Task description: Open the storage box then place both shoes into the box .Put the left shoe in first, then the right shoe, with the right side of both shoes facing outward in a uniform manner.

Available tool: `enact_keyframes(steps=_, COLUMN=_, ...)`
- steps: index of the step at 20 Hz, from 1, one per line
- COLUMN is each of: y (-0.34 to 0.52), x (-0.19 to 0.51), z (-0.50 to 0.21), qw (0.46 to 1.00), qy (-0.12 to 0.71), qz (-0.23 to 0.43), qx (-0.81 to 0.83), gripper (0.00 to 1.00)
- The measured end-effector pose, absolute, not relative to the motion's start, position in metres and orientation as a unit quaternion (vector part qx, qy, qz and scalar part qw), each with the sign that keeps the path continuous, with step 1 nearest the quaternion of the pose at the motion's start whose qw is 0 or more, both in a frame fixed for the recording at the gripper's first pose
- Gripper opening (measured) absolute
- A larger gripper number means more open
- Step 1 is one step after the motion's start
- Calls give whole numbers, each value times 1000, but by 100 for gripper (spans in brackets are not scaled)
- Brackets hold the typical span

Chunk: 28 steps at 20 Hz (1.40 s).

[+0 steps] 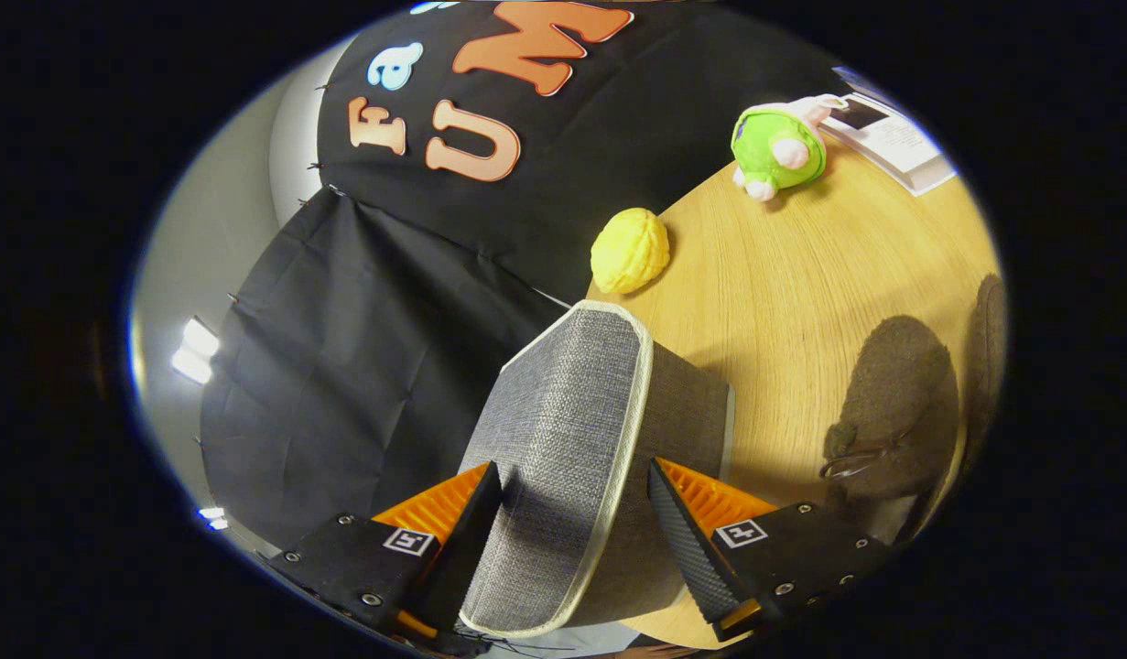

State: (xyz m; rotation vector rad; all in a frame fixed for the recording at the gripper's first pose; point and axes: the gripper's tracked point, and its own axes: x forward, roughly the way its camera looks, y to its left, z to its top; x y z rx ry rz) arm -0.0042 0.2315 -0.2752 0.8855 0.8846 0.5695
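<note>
storage box lid (563,430): grey woven cloth, coarse and matt, with a paler cloth binding along its edge; it sits between the fingers of the tongs (574,499)
bench (801,302): light wood-grain top, smooth, faint satin sheen
shoes (897,412): dark brown, fuzzy felt-like upper, matt; thin cord lace at the front, at about 3 o'clock from the lid
yellow toy (629,249): moulded with a ridged, bumpy skin, looks like soft plastic or rubber, matt
green plush toy (778,146): short-pile cloth, soft and matt, with pale pink plush parts
booklet (893,137): white printed paper, smooth
booth wall (362,366): black cloth, thin, matt, creased
</note>
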Motion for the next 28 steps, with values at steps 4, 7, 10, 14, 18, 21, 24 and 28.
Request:
enact_keyframes(steps=4, y=236, x=-6, z=-277, qw=752, qy=400, qz=270, qx=449, gripper=86)
enact_keyframes(steps=7, y=234, x=-4, z=-270, qw=783, qy=383, qz=266, qx=411, gripper=71)
enact_keyframes(steps=10, y=217, x=10, z=-262, qw=814, qy=355, qz=249, qx=386, gripper=55)
enact_keyframes(steps=14, y=213, x=12, z=-256, qw=814, qy=353, qz=238, qx=395, gripper=23)
enact_keyframes(steps=18, y=214, x=15, z=-242, qw=806, qy=357, qz=230, qx=413, gripper=10)
enact_keyframes(steps=21, y=216, x=13, z=-229, qw=814, qy=352, qz=230, qx=402, gripper=9)
enact_keyframes(steps=24, y=222, x=13, z=-203, qw=820, qy=335, qz=241, qx=398, gripper=8)
enact_keyframes(steps=28, y=238, x=16, z=-161, qw=818, qy=304, qz=261, qx=412, gripper=9)
